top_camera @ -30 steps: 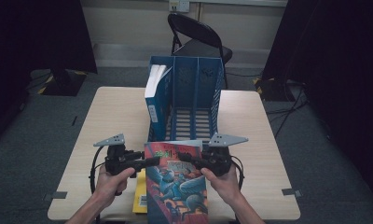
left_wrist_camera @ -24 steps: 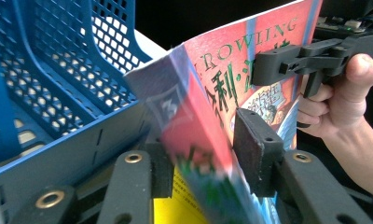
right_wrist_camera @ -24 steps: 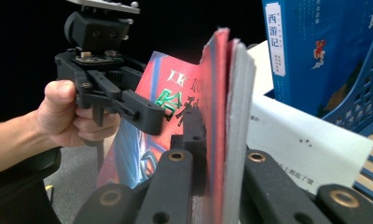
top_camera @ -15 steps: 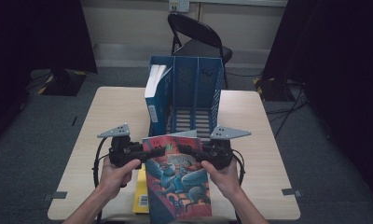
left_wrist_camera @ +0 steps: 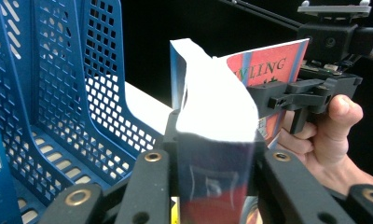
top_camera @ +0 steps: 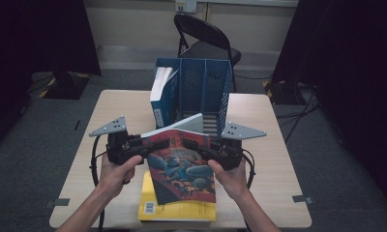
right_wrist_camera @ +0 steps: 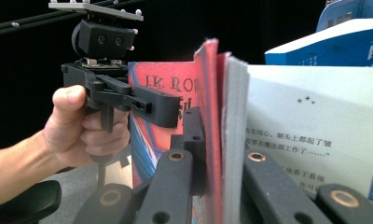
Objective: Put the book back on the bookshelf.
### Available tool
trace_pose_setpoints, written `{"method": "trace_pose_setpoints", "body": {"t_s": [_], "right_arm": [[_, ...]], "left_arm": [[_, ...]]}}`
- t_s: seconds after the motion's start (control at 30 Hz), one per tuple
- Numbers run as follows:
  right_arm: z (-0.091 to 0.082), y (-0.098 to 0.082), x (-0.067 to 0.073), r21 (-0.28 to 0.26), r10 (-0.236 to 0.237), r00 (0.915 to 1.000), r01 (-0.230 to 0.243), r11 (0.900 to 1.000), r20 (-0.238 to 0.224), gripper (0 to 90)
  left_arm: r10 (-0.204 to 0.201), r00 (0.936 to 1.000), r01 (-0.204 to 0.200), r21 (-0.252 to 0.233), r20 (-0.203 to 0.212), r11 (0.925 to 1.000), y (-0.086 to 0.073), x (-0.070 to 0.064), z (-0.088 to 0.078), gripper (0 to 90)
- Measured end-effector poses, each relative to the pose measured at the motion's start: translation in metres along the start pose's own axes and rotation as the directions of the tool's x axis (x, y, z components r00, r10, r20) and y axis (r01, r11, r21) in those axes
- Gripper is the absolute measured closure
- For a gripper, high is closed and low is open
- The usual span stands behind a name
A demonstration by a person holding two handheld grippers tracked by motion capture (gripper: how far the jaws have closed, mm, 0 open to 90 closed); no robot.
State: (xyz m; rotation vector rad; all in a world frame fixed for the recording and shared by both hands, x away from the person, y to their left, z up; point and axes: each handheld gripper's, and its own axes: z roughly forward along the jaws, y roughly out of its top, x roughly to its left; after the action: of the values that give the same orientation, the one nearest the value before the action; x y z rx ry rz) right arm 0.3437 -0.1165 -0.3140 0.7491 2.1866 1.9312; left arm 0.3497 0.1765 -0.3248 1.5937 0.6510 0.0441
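The left tongs (top_camera: 150, 145) clamp the left edge of the red-and-blue paperback (top_camera: 182, 166); their jaws have just been closing, with the book's spine edge wedged between them, and in the left gripper view the pads press on both sides of the book. The right tongs (top_camera: 201, 149) are clenched on the opposite edge, and in the right gripper view the red cover and the page block sit squeezed between the two black jaws. So the paperback hangs between the two tongs, held from both sides, front cover toward the person, top edge tilted away toward the rack and lifted clear of the desk (top_camera: 278, 145). The left hand (top_camera: 115, 175) and the right hand (top_camera: 232, 178) grip the handles below the grey three-cornered plates. Directly under the lifted book lies a yellow book (top_camera: 177, 210), flat near the desk's front edge. Beyond the tongs stands a blue perforated file rack (top_camera: 206, 92) with upright compartments; a blue-and-white book (top_camera: 162, 94) stands upright in its leftmost compartment. A black folding chair (top_camera: 206, 41) stands behind the desk.
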Motion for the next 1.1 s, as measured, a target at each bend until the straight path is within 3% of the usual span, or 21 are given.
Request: {"method": "trace_pose_setpoints", "body": {"t_s": [0.1,0.17,0.23,0.27,0.33,0.53,0.6,0.73,0.93,1.1], "right_arm": [[0.002,0.003,0.001,0.004,-0.008,0.9994,0.008,1.000,0.034,85.8],[0.002,0.006,0.000,-0.003,-0.009,0.9994,0.009,1.000,0.033,85.8],[0.000,0.008,0.000,-0.027,-0.029,0.9994,0.029,0.999,0.018,85.7],[-0.002,0.008,0.002,-0.051,-0.053,0.9985,0.053,0.997,0.013,85.7],[-0.005,0.004,0.002,-0.056,-0.053,0.9986,0.053,0.997,0.001,85.6],[-0.008,-0.008,0.008,-0.053,-0.053,0.9972,0.050,0.997,-0.052,83.9],[-0.010,-0.010,0.010,-0.052,-0.056,0.9974,0.053,0.997,-0.046,82.5],[-0.013,-0.013,0.011,-0.029,-0.062,0.9974,0.061,0.998,-0.035,77.5],[-0.023,-0.021,0.003,-0.006,-0.041,0.9992,0.041,0.999,0.005,64.6],[-0.033,-0.021,0.002,0.000,-0.076,0.9925,0.077,0.997,0.096,57.4]], "left_arm": [[0.004,0.9999,-0.004,0.006,-0.011,1.0000,0.004,0.000,0.002,73.5],[0.010,0.9999,-0.010,0.000,-0.004,0.9999,0.006,0.000,0.002,73.6],[0.085,0.9963,-0.085,-0.032,-0.013,0.9958,0.012,-0.010,-0.001,73.5],[0.107,0.9941,-0.107,-0.025,-0.017,0.9939,0.013,-0.013,-0.002,73.5],[0.147,0.9883,-0.147,0.003,-0.040,0.9891,0.011,-0.018,-0.002,73.2],[0.141,0.9888,-0.142,-0.016,-0.050,0.9898,-0.001,-0.032,-0.008,70.5],[0.174,0.9827,-0.175,-0.006,-0.063,0.9846,-0.003,-0.035,-0.007,70.6],[0.169,0.9849,-0.169,0.003,-0.038,0.9856,-0.005,-0.034,-0.005,70.1],[0.168,0.9849,-0.168,0.012,-0.040,0.9857,-0.009,-0.036,-0.007,70.4],[0.170,0.9849,-0.169,0.016,-0.033,0.9854,-0.011,-0.038,-0.009,70.3]]}}
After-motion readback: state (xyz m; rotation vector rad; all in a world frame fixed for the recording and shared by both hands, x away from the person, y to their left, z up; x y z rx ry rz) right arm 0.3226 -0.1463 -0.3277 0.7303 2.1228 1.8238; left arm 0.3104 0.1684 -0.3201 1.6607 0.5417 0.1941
